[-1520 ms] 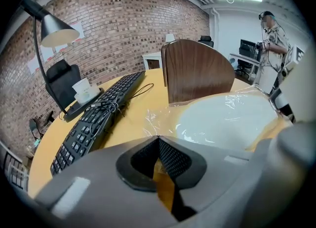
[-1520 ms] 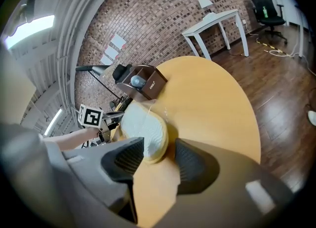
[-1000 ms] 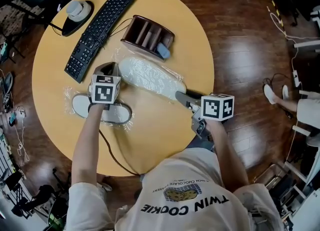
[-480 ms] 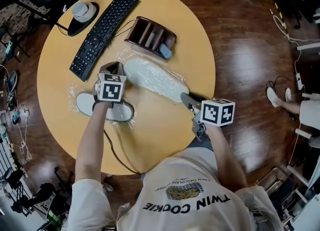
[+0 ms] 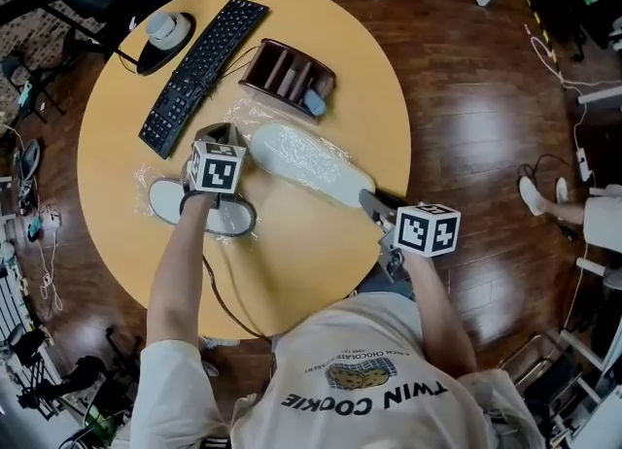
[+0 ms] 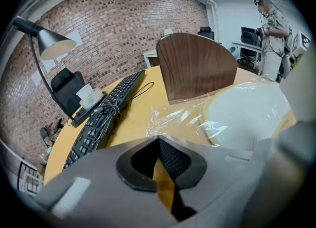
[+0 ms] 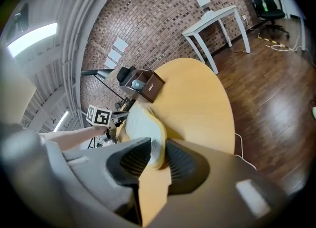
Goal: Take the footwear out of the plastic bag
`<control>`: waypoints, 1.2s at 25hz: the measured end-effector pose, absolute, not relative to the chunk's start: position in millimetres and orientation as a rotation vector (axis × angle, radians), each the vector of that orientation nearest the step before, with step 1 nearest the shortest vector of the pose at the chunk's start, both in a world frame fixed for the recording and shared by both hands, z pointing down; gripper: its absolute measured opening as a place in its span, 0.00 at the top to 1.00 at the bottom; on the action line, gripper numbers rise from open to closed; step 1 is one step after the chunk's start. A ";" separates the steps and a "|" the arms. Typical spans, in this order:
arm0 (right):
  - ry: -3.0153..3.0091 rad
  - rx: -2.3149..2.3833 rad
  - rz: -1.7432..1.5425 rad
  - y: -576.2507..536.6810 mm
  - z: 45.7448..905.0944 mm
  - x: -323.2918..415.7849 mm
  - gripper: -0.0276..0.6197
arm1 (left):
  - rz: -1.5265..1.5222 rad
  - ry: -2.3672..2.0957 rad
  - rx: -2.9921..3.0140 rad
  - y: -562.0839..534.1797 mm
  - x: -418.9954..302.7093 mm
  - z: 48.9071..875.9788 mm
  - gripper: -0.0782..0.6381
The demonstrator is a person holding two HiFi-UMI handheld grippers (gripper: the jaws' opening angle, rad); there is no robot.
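Right claw (image 7: 157,159) is clenched on the end of the bagged slipper (image 5: 306,157) at the near-right edge of the surface (image 5: 330,49), presumably for withdrawal. Left claw (image 6: 158,140) is closed, tips together, beside the plastic bag (image 5: 241,109) toward the left edge, apparently to anchor it.

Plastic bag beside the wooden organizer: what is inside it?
A white slipper fills the plastic bag; the right tongs pinch its near end. Whatever lies beneath the slipper is covered, and the wrinkled plastic hides its surface detail.
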State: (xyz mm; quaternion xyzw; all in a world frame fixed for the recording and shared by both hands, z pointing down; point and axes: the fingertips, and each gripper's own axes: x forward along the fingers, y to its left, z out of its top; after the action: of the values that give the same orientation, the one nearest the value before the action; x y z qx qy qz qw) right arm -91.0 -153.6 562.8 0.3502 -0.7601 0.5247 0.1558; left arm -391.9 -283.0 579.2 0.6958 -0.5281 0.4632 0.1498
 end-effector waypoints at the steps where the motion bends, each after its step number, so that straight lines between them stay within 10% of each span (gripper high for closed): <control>1: -2.177 1.008 1.498 -151.9 563.4 -85.9 0.81 | 1.336 -1.521 1.995 -282.7 -390.6 579.8 0.89; 30: -2.165 1.134 1.530 -116.9 564.1 16.1 0.81 | 1.392 -1.530 1.938 -284.6 -395.4 581.2 0.89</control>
State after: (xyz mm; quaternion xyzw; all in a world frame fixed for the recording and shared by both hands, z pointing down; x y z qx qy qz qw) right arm 16.1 -116.9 564.1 0.3901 -0.7447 0.5260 0.1286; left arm -395.4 -284.6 581.2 0.6755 -0.5335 0.4854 0.1530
